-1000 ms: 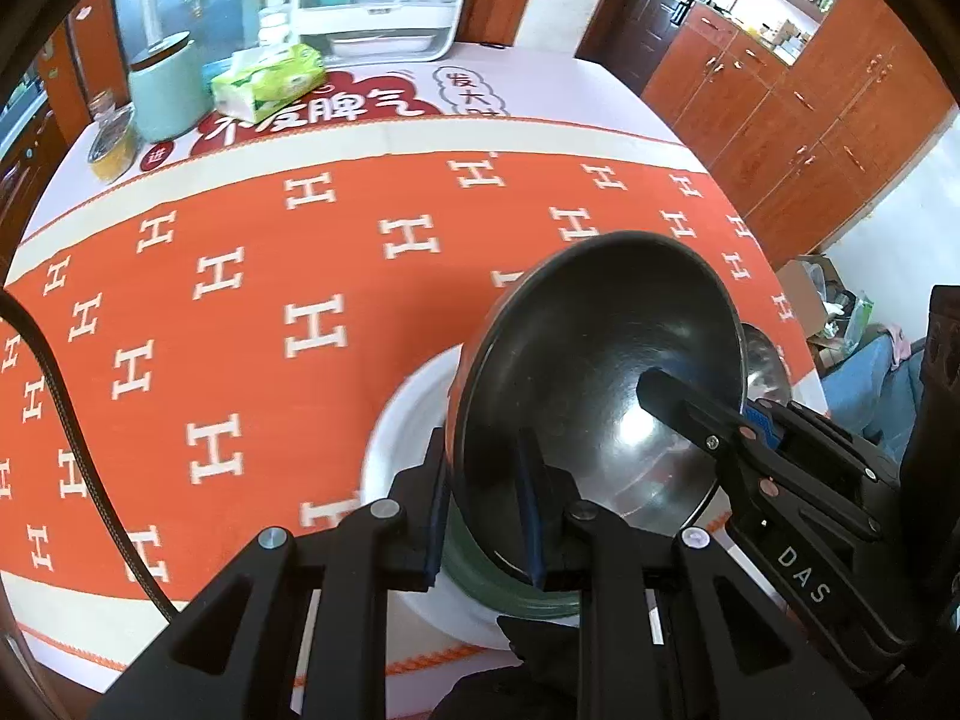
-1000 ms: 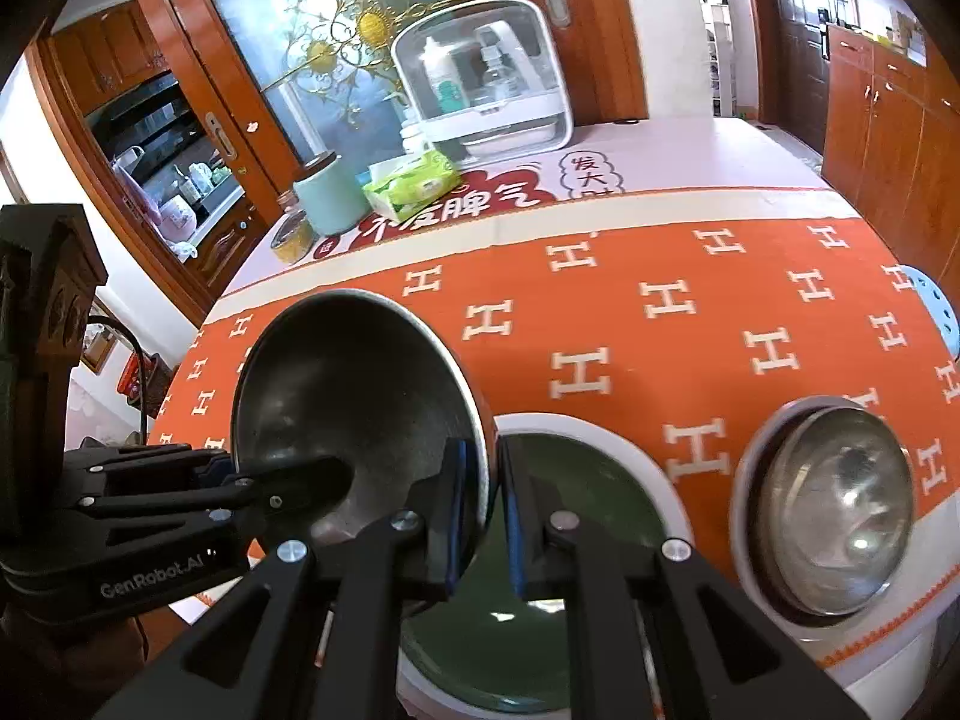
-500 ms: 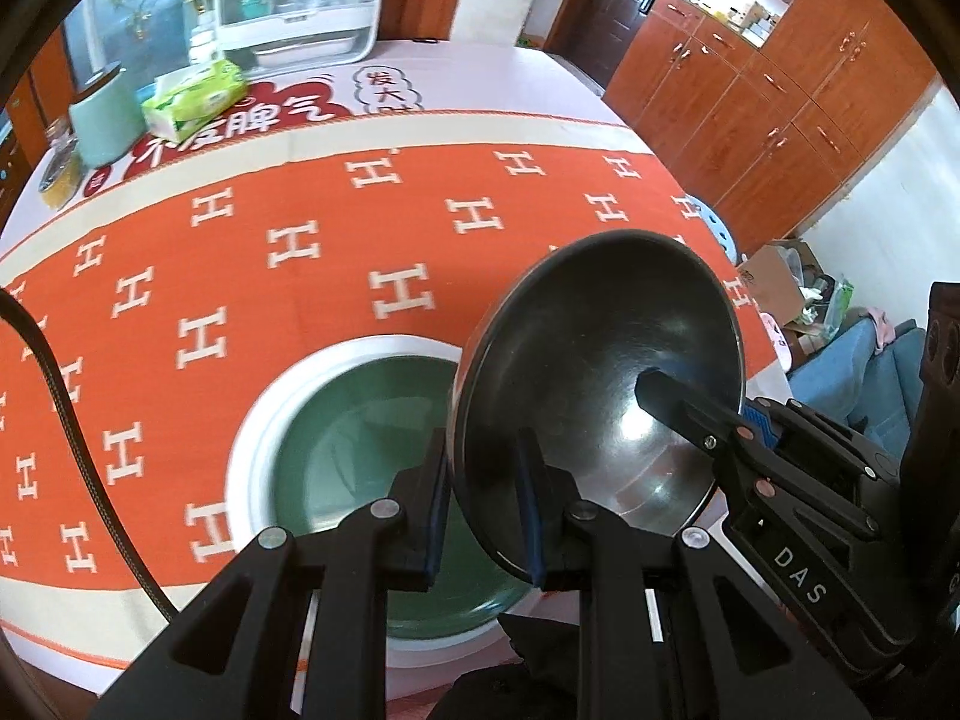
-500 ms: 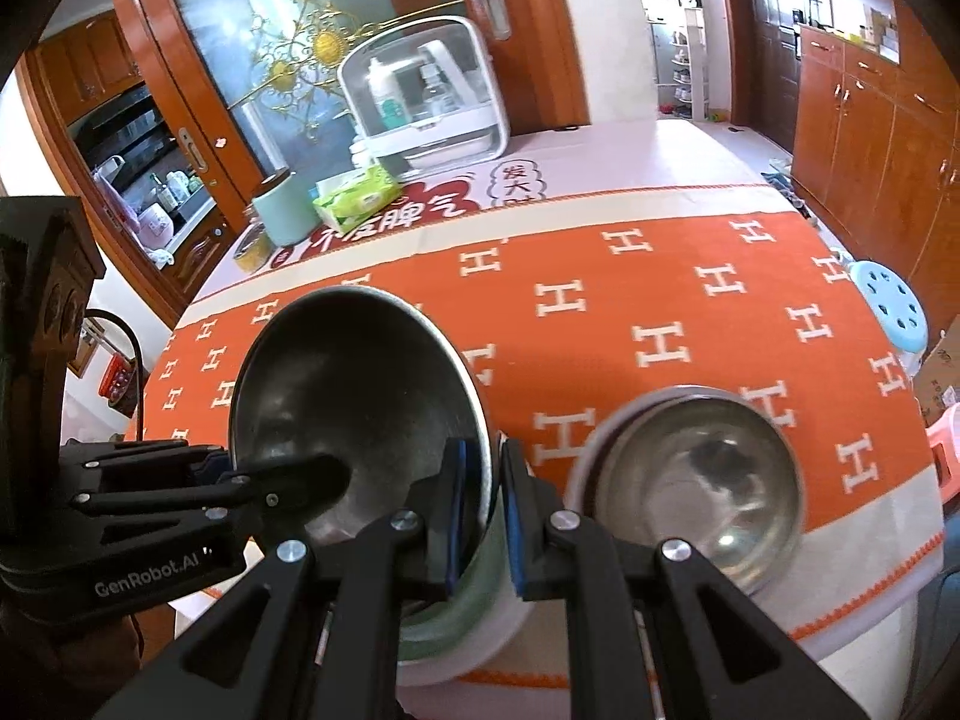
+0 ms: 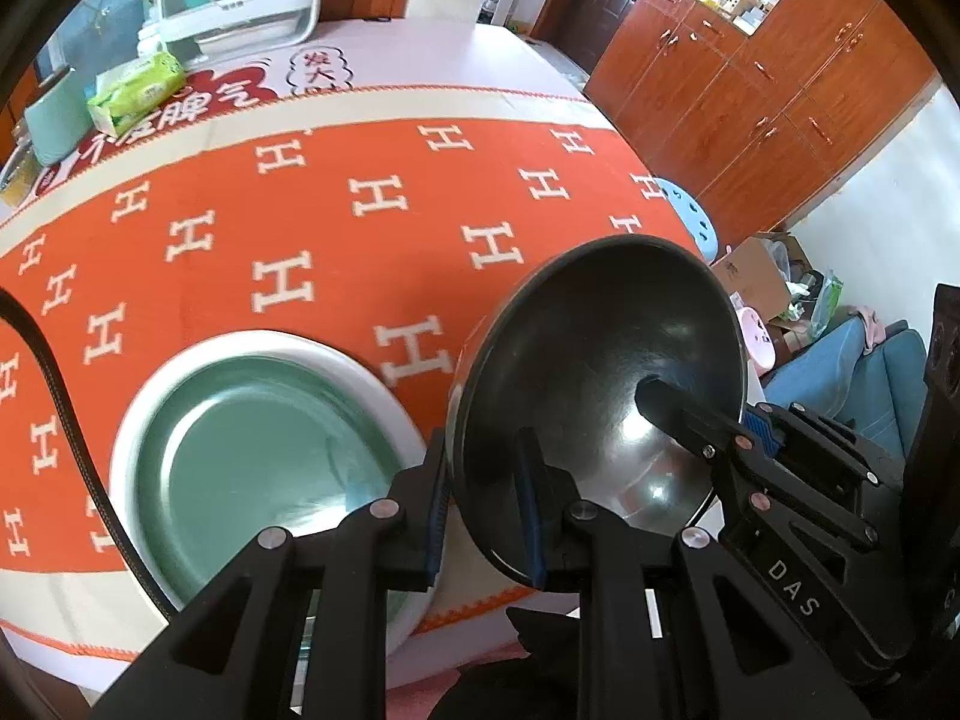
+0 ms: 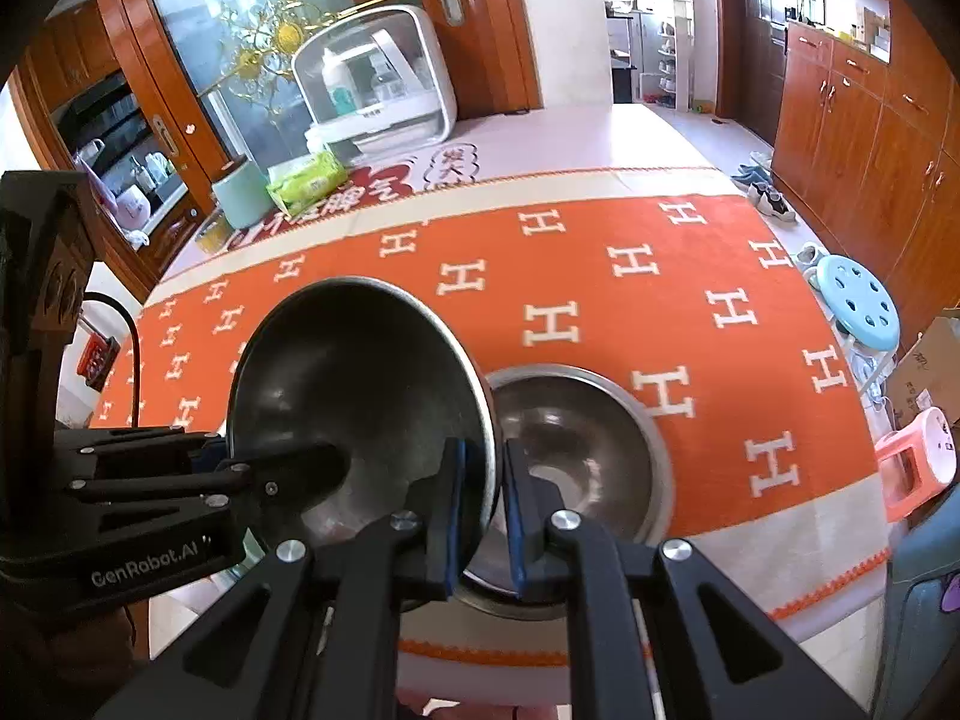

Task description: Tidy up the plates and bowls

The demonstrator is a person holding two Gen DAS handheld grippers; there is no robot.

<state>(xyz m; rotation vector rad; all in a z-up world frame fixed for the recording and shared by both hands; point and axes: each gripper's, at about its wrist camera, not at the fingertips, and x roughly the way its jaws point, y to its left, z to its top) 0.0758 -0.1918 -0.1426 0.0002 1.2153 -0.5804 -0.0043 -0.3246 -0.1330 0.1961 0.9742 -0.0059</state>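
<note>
A green plate (image 5: 252,456) with a white rim is lying on the orange tablecloth (image 5: 372,252) near the table's front edge; nothing is showing inside it. A steel bowl (image 6: 576,456) is sitting on the same cloth to the plate's right in the right wrist view, likewise holding nothing visible. At the far end of the table a white storage box (image 6: 384,84) is holding bottles, with a green tissue pack (image 6: 306,180) and a pale green canister (image 6: 240,195) standing beside it.

A second dark metal bowl (image 5: 600,396) is hanging tilted above the table's front edge, between the plate and the steel bowl, its hollow facing the cameras. The left gripper (image 5: 480,504) is pinching the bowl's left rim, one finger outside the wall and one inside. The right gripper (image 6: 483,510) is pinching the opposite rim in the same manner, the rim passing between its blue pads (image 6: 454,516). The carried bowl is touching neither plate nor steel bowl so far as can be told.
</note>
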